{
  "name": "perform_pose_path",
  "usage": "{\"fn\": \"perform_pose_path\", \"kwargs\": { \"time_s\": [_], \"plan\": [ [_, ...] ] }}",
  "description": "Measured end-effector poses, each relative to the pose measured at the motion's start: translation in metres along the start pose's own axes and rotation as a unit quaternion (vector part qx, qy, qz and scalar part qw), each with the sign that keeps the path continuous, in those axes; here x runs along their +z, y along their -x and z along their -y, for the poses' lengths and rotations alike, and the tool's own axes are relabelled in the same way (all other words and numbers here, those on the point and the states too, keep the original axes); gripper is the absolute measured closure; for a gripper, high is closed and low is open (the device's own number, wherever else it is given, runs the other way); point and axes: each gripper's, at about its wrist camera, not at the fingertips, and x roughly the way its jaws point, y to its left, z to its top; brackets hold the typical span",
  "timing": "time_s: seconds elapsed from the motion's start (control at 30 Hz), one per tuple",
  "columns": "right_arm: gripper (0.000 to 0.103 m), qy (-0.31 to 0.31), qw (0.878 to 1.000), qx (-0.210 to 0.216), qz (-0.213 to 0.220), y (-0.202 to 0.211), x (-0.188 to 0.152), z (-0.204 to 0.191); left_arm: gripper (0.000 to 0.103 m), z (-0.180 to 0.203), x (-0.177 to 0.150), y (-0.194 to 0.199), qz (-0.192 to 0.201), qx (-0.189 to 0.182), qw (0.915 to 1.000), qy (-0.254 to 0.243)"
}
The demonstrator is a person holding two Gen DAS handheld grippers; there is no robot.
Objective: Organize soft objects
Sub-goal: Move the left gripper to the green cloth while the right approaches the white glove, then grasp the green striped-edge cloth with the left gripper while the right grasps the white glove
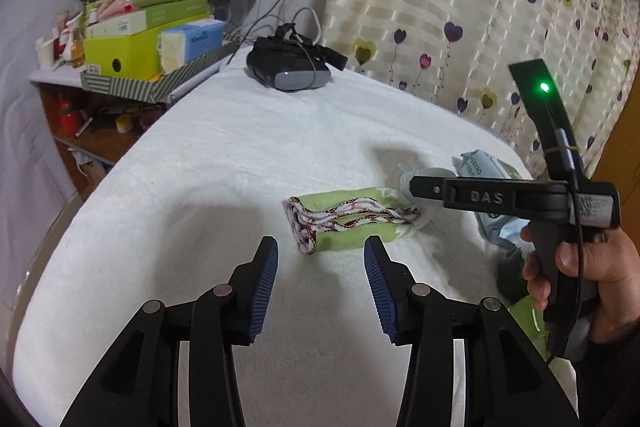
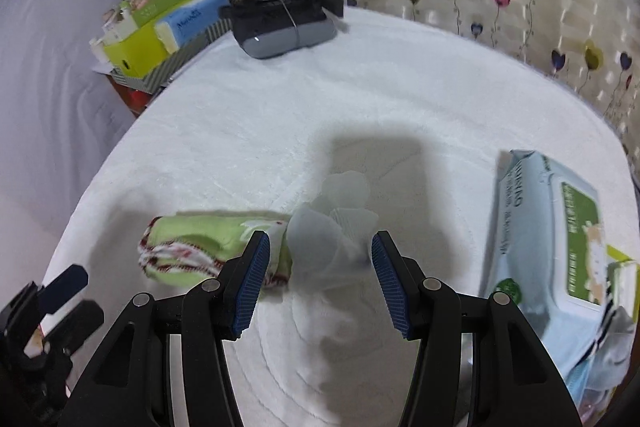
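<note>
While both grippers stand over the white fleece blanket (image 1: 240, 155), neither one grips anything. In the left wrist view the left gripper (image 1: 321, 253) has its jaws parted, the blue ribbed pads (image 1: 267, 283) apart with only blanket between them; it also shows at the lower left edge of the right wrist view. Just beyond its fingertips lies the rolled green cloth (image 1: 348, 217), a roll with a red-and-white patterned edge that rests flat on the blanket, clear of both pads. The right gripper (image 2: 320, 247) has its jaws spread wide; in its own view a crumpled white tissue (image 2: 320, 239) lies on the blanket between the fingertips, and whether either pad touches it cannot be told. The left pad of this gripper overlaps the near end of the green roll in that view. In the left wrist view the right gripper appears side-on, held by a hand (image 1: 580, 271) at the right edge, with a green light (image 1: 544, 87) lit on its upright part. To the right of the tissue lies a pale blue wet-wipe pack (image 2: 532, 227) with a green label. Farther back on the blanket sits a black and grey headset (image 1: 290, 67). Beyond the left edge a striped tray (image 1: 120, 85) holds green boxes, and a heart-patterned curtain (image 1: 460, 7) hangs behind.
</note>
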Motion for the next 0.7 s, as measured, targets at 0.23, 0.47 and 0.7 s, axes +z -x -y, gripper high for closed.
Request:
{"fn": "perform_pose_path", "kwargs": {
  "time_s": [0.23,0.47,0.7],
  "plan": [
    [0.078,-0.003,1.000,0.017,0.000,0.004,-0.001,0.006,0.056,0.008,0.013,-0.012,-0.012,0.003,0.9995,-0.030],
    [0.078,-0.008,0.999,0.031,0.042,0.044,-0.011,0.013,0.053,0.017,0.028,-0.029,-0.014,0.000,0.9972,-0.073],
    [0.078,-0.022,0.997,0.042,0.061,0.067,-0.030,0.026,0.050,0.027,0.035,-0.065,-0.045,-0.022,0.9895,-0.135]
  ]
}}
